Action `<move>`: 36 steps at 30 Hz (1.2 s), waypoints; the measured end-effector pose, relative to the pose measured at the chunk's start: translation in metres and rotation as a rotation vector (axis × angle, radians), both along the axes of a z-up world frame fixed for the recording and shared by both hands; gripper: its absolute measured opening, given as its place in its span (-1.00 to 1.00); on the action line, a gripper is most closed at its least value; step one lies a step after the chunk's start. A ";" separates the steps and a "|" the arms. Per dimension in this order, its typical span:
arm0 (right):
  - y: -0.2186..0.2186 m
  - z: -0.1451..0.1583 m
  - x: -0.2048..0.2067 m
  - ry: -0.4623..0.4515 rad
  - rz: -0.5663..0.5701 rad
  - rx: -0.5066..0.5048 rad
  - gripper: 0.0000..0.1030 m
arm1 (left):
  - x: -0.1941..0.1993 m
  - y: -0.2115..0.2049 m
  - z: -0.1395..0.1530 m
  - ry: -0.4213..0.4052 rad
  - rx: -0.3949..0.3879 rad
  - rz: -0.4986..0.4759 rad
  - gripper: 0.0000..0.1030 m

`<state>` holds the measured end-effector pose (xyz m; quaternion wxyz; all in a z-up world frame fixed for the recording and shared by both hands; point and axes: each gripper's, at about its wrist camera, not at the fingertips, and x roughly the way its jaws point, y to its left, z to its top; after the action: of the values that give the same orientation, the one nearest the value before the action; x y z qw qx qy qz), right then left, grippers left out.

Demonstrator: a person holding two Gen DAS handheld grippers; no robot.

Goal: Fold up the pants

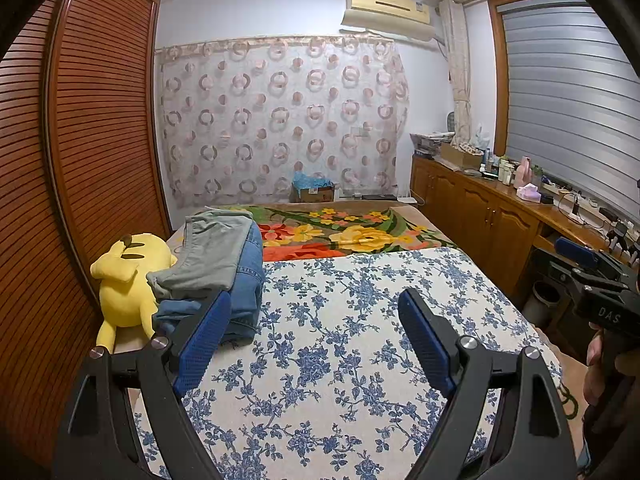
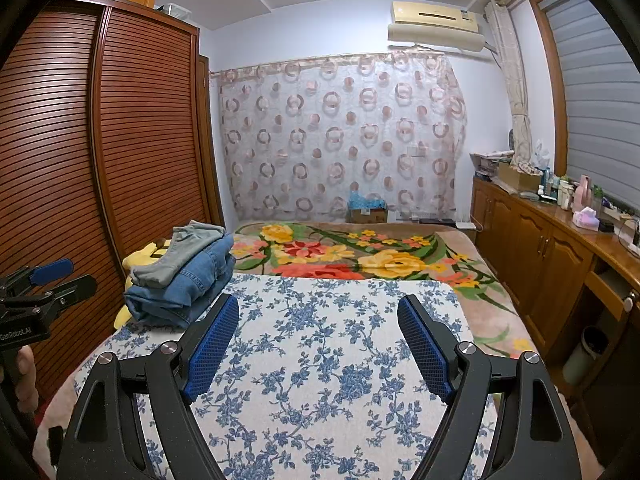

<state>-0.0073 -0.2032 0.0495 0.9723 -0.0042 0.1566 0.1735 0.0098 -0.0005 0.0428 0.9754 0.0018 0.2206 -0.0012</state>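
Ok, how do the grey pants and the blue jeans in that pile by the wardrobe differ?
The grey pants lie on top of the stack; the blue jeans sit beneath, on the bed. The grey pants are pale and plain, the blue jeans darker denim with visible seams. The jeans layer looks thicker. Both are folded, beside the yellow plush toy, and neither gripper touches them.

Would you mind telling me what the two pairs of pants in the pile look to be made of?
The blue pants look like denim: mid-blue, faded wash, visible contrast stitching along the seams. The grey pants on top look like a softer matte woven cotton, though that is less certain.
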 end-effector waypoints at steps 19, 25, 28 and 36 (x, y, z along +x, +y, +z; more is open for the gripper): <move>0.002 0.000 -0.003 0.000 -0.009 0.002 0.62 | 0.000 0.000 0.000 0.000 0.000 0.000 0.67; 0.005 -0.002 -0.004 0.001 -0.014 -0.001 0.62 | 0.000 0.000 0.000 0.000 -0.001 0.000 0.67; 0.006 -0.003 -0.003 0.005 -0.015 0.002 0.62 | 0.000 0.000 0.000 0.000 -0.001 0.000 0.67; 0.006 -0.003 -0.003 0.007 -0.016 0.004 0.62 | 0.000 0.000 0.000 0.000 -0.001 0.000 0.67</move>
<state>-0.0107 -0.1970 0.0466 0.9731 -0.0007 0.1596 0.1661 0.0097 -0.0005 0.0427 0.9754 0.0015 0.2205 -0.0014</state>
